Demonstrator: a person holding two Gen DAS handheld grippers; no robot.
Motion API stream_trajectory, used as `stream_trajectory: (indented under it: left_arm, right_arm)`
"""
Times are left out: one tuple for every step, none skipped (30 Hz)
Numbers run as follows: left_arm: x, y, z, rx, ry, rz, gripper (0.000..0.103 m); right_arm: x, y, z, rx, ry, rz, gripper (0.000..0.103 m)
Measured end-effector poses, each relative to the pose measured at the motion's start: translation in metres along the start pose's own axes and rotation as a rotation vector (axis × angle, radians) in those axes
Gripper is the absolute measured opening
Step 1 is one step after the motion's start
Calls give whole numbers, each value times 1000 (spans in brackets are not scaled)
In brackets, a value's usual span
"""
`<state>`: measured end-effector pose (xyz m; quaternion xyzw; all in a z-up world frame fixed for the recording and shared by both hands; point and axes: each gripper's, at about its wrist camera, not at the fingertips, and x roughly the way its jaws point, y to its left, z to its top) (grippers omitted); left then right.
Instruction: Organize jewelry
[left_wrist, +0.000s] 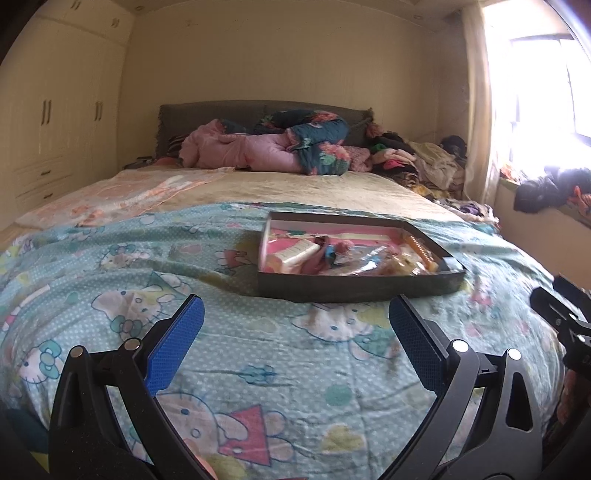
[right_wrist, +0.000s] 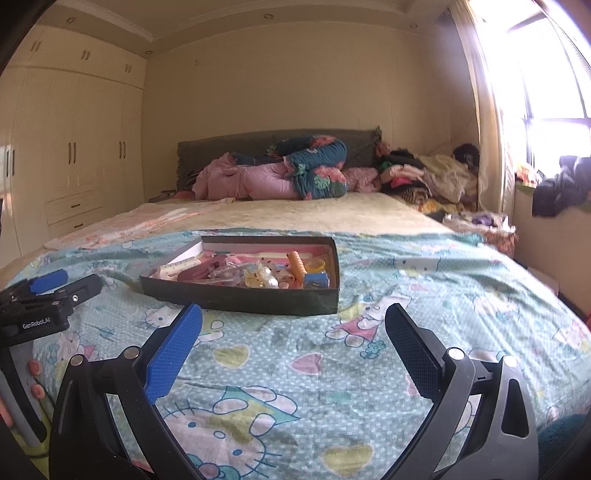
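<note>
A dark shallow box (left_wrist: 354, 286) sits on the Hello Kitty bedspread, ahead and right of my left gripper (left_wrist: 295, 314). It holds a jumble of hair clips, bands and trinkets in pink, orange and clear plastic. In the right wrist view the same box (right_wrist: 243, 299) lies ahead and left of my right gripper (right_wrist: 293, 317); an orange piece (right_wrist: 297, 267) and a blue item (right_wrist: 316, 280) show near its right end. Both grippers are open and empty, hovering above the bedspread short of the box. The right gripper's body (left_wrist: 565, 321) shows in the left view, the left one (right_wrist: 40, 299) in the right view.
Rumpled pink and floral quilts (right_wrist: 280, 177) lie at the headboard. A heap of clothes (right_wrist: 424, 177) sits at the far right of the bed. Wardrobes (right_wrist: 74, 166) line the left wall. A bright window (right_wrist: 546, 92) and a ledge with dark clothing are on the right.
</note>
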<state>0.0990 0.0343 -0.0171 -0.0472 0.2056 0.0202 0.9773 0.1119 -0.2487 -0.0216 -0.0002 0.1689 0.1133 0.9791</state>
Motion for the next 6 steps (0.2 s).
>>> stream_trajectory:
  left_arm:
    - [7, 7, 4, -11, 15, 19, 92]
    - [17, 18, 8, -29, 31, 46, 92]
    - [30, 34, 13, -50, 57, 64, 92]
    - [42, 46, 17, -58, 84, 97, 92]
    - [57, 63, 21, -87, 116, 146, 92]
    - [73, 82, 25, -125, 151, 162, 92]
  right_arm:
    - [7, -9, 4, 28, 15, -26, 97]
    - [18, -21, 9, 66, 40, -60, 97]
    - [35, -40, 17, 105, 83, -105, 97]
    - [50, -56, 23, 132, 118, -151, 97]
    - [69, -77, 29, 168, 160, -201, 97]
    - [89, -99, 33, 202, 207, -245, 97]
